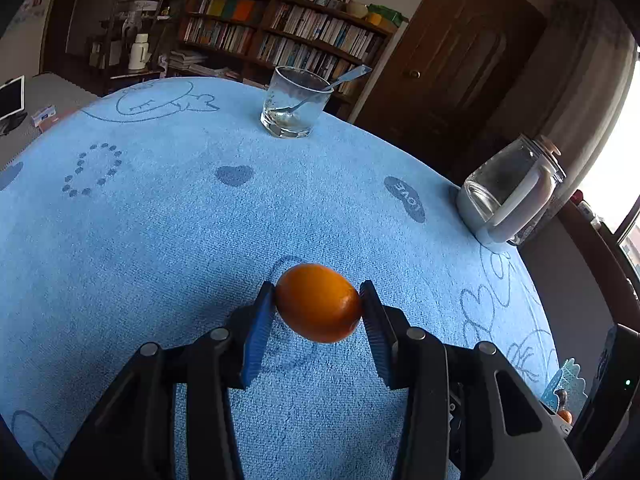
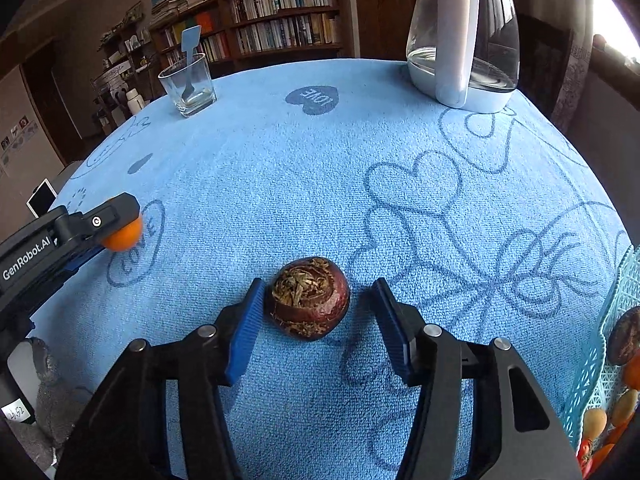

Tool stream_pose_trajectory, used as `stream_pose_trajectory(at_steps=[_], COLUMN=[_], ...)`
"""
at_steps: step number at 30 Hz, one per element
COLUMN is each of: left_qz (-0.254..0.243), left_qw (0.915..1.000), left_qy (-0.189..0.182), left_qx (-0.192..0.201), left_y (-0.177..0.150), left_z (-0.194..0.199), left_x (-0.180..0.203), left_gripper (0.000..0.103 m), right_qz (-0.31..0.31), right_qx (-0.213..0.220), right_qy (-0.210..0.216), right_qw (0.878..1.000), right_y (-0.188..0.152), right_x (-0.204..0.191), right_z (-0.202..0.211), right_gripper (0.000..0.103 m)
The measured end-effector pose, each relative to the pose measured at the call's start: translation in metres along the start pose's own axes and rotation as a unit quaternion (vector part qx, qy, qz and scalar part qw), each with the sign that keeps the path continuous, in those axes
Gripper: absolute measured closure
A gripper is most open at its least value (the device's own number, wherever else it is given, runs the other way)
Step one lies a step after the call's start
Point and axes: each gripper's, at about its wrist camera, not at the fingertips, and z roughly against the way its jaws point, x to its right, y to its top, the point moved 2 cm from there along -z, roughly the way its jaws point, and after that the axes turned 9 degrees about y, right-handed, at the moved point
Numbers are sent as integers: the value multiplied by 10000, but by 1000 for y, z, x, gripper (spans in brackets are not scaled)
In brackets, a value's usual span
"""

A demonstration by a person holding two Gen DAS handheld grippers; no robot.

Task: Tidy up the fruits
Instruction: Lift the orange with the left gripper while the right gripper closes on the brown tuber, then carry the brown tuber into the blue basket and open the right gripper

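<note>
Left wrist view: our left gripper [image 1: 319, 304] has its jaws closed on a small orange [image 1: 319, 303], smooth and slightly oval. It appears lifted just above the blue table [image 1: 160, 220], though we cannot be sure. A glass [image 1: 294, 102] with a spoon stands far beyond the orange, and a jug [image 1: 512, 192] sits to the orange's right at the table edge.

In the right wrist view, our right gripper [image 2: 318, 300] has its jaws wide around a dark brown fruit [image 2: 307, 297], round and glossy with a dry, fibrous tuft on top. It rests on the table; one jaw is just beside it and the other stands off. Well to the right of this fruit, a turquoise basket [image 2: 600, 344] at the table edge already holds several fruits, orange and brown.

We judge the task partly done: some fruit is in the basket, one is gripped, and one is yet to be grasped.
</note>
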Motion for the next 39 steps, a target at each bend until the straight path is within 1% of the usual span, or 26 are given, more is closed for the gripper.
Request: stream_pose_trajectory(at_steps=[4, 12, 21, 32, 39], left_qz=[2, -12, -189, -345, -498], left_qw=[10000, 10000, 9997, 9989, 9979], left_qy=[-27, -91, -172, -314, -409], left_qx=[-3, 12, 7, 50, 51], left_y=[-1, -2, -7, -10, -15], left_z=[1, 3, 3, 11, 14], left_x=[1, 4, 17, 27, 37], left_gripper=[59, 59, 59, 59, 59], right_qz=[27, -37, -142, -594, -823], right_qx=[-11, 55, 399, 859, 1052], right_qy=[57, 161, 203, -44, -274], right_qw=[10000, 9998, 9989, 9945, 9907], right_y=[-1, -7, -8, -11, -21], right_x=[-5, -10, -6, 35, 63], right_z=[1, 16, 56, 112, 141], right_gripper=[60, 60, 60, 60, 60])
